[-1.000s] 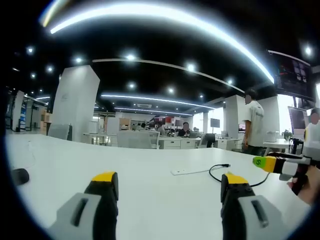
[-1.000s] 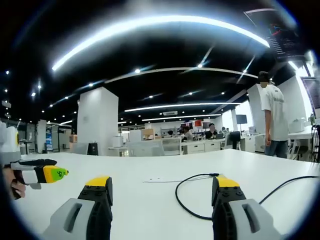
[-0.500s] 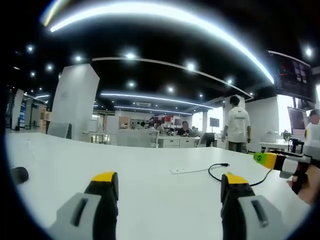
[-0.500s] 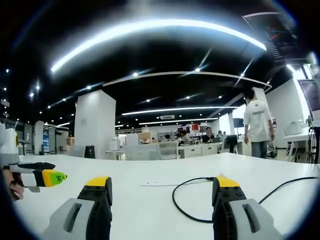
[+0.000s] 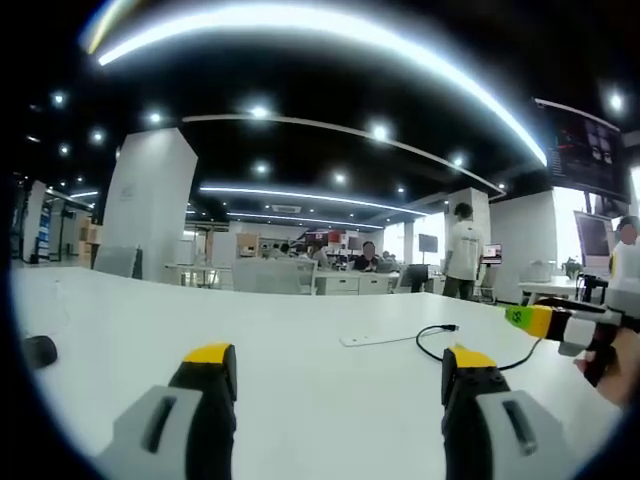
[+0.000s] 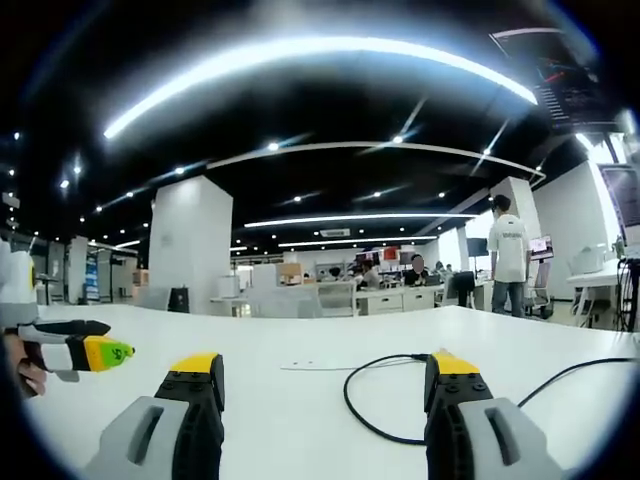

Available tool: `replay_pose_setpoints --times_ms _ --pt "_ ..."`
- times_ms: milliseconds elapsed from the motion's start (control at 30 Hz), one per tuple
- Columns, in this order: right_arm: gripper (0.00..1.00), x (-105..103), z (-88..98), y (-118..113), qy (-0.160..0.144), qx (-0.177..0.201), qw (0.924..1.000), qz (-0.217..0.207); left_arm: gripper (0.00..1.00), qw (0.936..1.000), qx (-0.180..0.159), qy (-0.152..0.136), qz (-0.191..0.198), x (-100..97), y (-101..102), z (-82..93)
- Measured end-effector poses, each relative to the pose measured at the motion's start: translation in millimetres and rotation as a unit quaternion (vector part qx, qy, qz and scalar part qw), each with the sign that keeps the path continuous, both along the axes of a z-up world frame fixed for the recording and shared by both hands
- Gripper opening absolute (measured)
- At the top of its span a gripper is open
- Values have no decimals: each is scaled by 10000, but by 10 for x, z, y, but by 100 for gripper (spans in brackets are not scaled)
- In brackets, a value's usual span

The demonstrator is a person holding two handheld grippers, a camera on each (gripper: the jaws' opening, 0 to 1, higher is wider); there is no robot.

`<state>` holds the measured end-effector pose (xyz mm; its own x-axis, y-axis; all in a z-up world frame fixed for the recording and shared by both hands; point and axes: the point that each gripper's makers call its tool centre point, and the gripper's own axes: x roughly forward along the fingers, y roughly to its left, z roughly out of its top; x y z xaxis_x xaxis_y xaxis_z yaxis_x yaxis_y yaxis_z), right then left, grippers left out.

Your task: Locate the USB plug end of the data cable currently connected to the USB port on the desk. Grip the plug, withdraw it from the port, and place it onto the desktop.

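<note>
A black data cable point(image 5: 432, 348) curls over the white desk point(image 5: 300, 400), its plug end point(image 5: 452, 329) pointing right. A thin wire runs from the cable's loop to a flat white port plate point(image 5: 362, 341). In the right gripper view the same cable point(image 6: 372, 420) loops ahead, its plug point(image 6: 418, 356) near the flat plate point(image 6: 312, 366). My left gripper point(image 5: 335, 375) is open, well short of the cable, nothing between its jaws. My right gripper point(image 6: 322, 378) is open too, the cable loop lying beyond its tips. Each gripper point(image 5: 545, 322) point(image 6: 95, 352) shows at the edge of the other's view.
A dark round object point(image 5: 40, 350) lies at the desk's left edge. Beyond the desk are a white pillar point(image 5: 150, 205), office desks with seated people, and a standing person in a white shirt point(image 5: 465, 262). A second black cable point(image 6: 580, 368) runs off right.
The standing person in the white shirt has walked leftward in the background. The right gripper view has dipped slightly. Cable and grippers hold their places.
</note>
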<state>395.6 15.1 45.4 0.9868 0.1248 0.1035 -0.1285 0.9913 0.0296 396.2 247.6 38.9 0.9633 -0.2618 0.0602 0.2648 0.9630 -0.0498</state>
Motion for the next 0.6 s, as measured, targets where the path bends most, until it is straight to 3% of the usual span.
replay_pose_setpoints --times_ms 500,600 --pt "82 5 8 -39 -11 23 10000 -87 84 10000 -15 30 -18 20 -4 -22" --pt "82 14 -8 -54 24 4 9999 -120 84 9999 117 49 21 47 7 -63"
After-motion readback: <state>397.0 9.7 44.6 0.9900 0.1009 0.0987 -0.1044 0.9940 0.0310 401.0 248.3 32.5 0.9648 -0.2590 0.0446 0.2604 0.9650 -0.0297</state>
